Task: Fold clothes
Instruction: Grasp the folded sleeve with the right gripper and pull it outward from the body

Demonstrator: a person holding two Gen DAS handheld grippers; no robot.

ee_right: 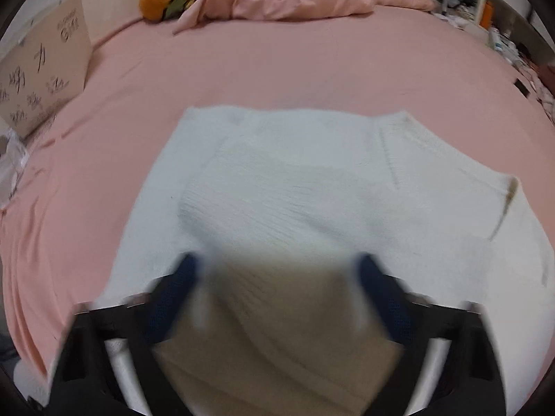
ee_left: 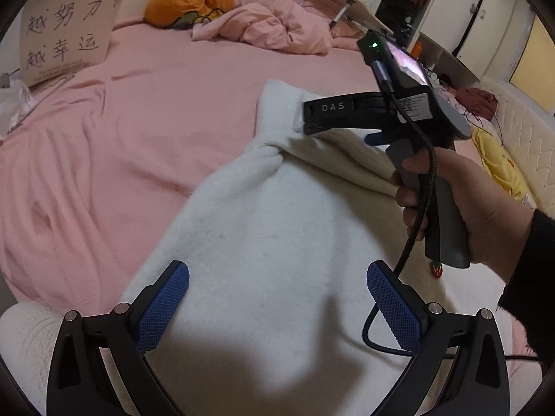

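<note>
A white knitted garment (ee_left: 270, 228) lies partly folded on the pink bed sheet (ee_left: 156, 111). My left gripper (ee_left: 277, 308) is open just above the garment, with nothing between its blue pads. In the left wrist view my right gripper (ee_left: 307, 121) has its jaws close together at a raised fold of the garment, and seems to pinch the cloth. In the blurred right wrist view the garment (ee_right: 312, 187) lies over the sheet (ee_right: 277, 69) and the right gripper's fingers (ee_right: 274, 298) look spread over the cloth.
A cardboard sign (ee_left: 66, 31) with handwriting stands at the back left. An orange bundle (ee_left: 190, 0) and a crumpled pink blanket (ee_left: 277, 24) lie at the far side. Yellow cloth (ee_left: 499, 163) and clutter sit at the right edge. A black cable (ee_left: 412, 228) hangs from the right gripper.
</note>
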